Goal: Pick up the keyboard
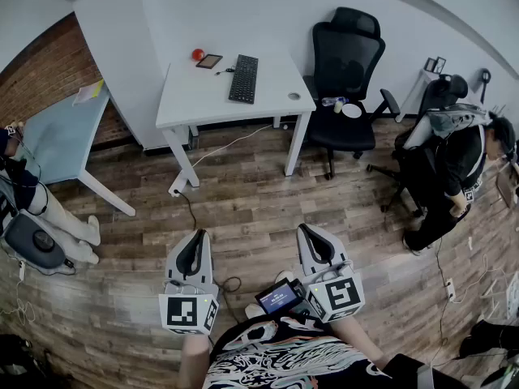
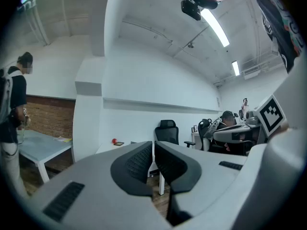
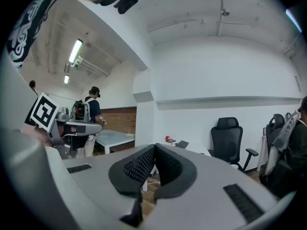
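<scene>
A black keyboard [image 1: 243, 78] lies on the white desk [image 1: 195, 100] far ahead across the wooden floor; it shows small in the right gripper view [image 3: 182, 144]. My left gripper [image 1: 198, 235] and right gripper [image 1: 304, 231] are held low near my body, well short of the desk, both shut with nothing between the pads. In the left gripper view the left gripper [image 2: 153, 144] points level at the desk, its jaws meeting. The right gripper [image 3: 155, 148] likewise has its black pads together.
On the desk sit a red ball [image 1: 197, 54], a small tablet [image 1: 209, 61] and a round puck [image 1: 293, 96]. A black office chair [image 1: 345, 63] stands right of the desk. A glass table [image 1: 57, 136] and a person [image 1: 24, 209] are left; another person [image 1: 458, 168] is right. A cable [image 1: 212, 153] trails under the desk.
</scene>
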Demonstrator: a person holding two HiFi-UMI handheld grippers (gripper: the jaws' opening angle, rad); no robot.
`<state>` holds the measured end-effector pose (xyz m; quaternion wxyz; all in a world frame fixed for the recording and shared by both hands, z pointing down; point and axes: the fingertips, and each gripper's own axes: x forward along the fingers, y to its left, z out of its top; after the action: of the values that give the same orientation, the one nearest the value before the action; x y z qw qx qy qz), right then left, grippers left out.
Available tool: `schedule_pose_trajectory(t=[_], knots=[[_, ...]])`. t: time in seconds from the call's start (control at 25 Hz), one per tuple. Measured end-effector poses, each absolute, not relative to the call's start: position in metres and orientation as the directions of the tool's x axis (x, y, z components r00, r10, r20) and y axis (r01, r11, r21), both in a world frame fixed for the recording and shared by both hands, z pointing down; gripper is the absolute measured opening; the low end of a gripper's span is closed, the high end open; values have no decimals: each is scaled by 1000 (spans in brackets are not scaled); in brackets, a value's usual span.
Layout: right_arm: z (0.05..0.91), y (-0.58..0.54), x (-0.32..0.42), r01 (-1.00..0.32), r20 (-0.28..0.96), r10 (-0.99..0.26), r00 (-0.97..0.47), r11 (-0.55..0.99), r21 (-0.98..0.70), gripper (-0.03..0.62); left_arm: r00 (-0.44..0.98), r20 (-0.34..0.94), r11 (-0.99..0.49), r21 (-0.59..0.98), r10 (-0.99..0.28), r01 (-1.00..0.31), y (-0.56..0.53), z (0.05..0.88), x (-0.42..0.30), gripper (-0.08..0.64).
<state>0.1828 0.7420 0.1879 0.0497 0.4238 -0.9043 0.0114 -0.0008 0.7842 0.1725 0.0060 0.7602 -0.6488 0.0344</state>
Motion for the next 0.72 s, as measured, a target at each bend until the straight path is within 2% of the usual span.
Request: schedule_pose_trajectory(t=[0.72], knots=[[192,738,183,-757,71,-754,-653,652,-46,29,186,66,-187,-14,-980,-982,772,179,3,29]])
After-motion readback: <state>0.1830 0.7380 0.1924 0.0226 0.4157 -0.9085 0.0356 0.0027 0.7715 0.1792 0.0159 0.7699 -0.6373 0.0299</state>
